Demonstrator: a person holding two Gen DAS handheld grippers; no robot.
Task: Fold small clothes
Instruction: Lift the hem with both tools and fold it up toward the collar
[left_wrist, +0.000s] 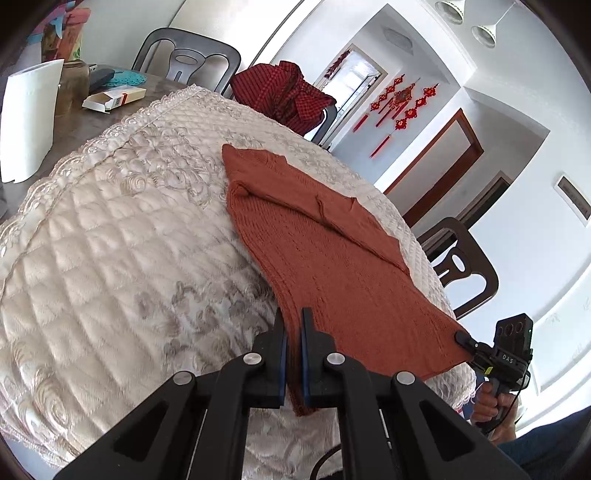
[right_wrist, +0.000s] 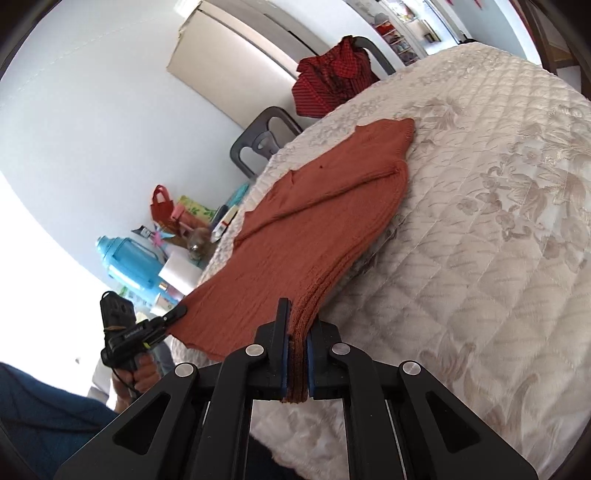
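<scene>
A rust-orange knitted sweater lies on a cream quilted cover, its sleeves folded across the body. My left gripper is shut on one near corner of its hem, with knit bunched between the blue pads. In the right wrist view my right gripper is shut on the other near hem corner of the sweater. Each gripper shows in the other's view: the right gripper pinches the far corner there, and the left gripper does the same here. The near hem hangs lifted off the cover.
A paper towel roll, a jar and a small carton stand on the bare table end. Chairs ring the table, one draped with a red checked garment. A blue jug and bags stand beyond the table edge.
</scene>
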